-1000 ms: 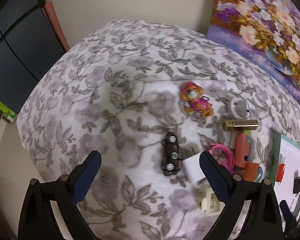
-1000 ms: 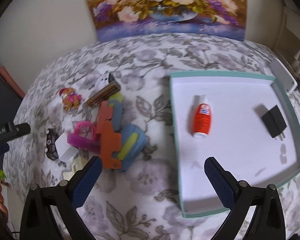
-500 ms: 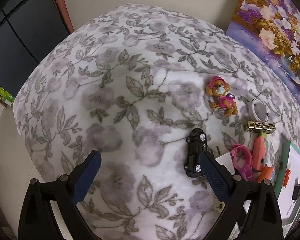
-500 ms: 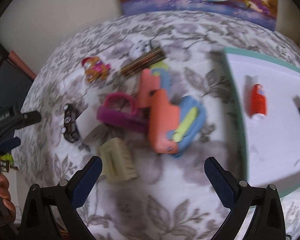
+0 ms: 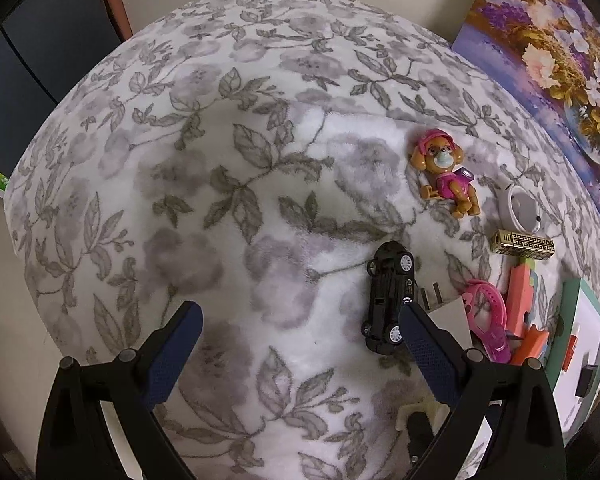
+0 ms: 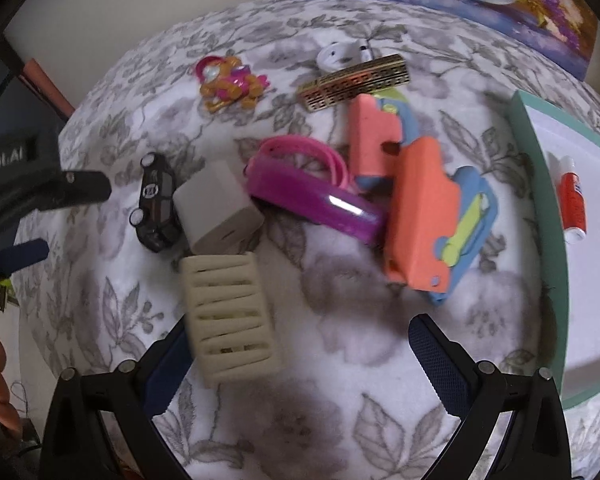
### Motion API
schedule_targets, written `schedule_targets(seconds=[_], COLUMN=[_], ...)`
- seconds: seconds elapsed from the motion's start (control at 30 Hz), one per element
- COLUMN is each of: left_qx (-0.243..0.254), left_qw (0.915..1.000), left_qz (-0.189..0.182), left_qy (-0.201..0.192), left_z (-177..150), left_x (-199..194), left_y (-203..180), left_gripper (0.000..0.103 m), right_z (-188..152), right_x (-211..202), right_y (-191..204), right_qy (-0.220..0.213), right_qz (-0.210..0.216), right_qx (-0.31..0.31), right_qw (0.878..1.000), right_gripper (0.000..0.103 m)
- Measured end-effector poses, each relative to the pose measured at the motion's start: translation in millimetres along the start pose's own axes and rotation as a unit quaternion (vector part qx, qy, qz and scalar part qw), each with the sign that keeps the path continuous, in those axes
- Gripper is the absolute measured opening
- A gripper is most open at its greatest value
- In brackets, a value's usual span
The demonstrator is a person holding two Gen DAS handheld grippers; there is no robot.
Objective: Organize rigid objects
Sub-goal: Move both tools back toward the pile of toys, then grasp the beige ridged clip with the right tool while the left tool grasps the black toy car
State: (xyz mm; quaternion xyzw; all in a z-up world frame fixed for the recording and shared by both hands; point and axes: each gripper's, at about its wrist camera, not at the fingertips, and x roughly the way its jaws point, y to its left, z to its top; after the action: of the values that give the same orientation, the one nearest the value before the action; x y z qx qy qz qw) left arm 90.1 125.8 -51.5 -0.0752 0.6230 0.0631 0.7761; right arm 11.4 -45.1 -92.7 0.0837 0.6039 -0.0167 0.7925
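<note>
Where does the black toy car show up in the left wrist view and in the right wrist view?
Left wrist: black toy car sits right of centre, just above the right finger's tip, lying lengthwise.
Right wrist: it lies at the left, against the white charger block.
Shared landmark: the orange-and-pink pup figure lies beyond the car in both views.

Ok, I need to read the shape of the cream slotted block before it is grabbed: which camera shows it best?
The right wrist view: the cream slotted block lies whole, slots up, just ahead of the open right gripper. In the left wrist view only a corner shows behind the left gripper finger.
</note>
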Motion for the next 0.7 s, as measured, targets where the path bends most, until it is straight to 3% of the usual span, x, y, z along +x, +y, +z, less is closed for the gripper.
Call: schedule_targets(seconds=[0.2, 0.4, 0.57, 0.7], left_qx=[0.004, 0.005, 0.007, 0.012], left_qw=[1.0, 0.9999, 0.9998, 0.9993], left_qz=[-0.004, -0.013, -0.019, -0.034], left_qy=[0.004, 0.011, 0.0, 0.003], left_z=[0.0, 1.6, 3.8, 4.0], left_x=[3.7, 9.6, 14.0, 20.9], left_y=[-4.5, -7.7, -13.9, -22.6], left_gripper=[0.099, 0.099, 0.098, 0.097], right_z=[-0.4, 5.0, 8.2, 10.6], right_x=[3.1, -4.0, -11.1, -14.9], right_y=[2.1, 3.7, 1.7, -1.6], right_qy=[-0.009, -0.021, -0.023, -0.024], right_qz=[-0.012, 0.003, 0.025, 0.04], right_qx=[-0.003, 0.003, 0.009, 0.014], right_qw=[1.0, 1.0, 0.999, 0.999], right_gripper=[0.101, 0.082, 0.06, 0.051])
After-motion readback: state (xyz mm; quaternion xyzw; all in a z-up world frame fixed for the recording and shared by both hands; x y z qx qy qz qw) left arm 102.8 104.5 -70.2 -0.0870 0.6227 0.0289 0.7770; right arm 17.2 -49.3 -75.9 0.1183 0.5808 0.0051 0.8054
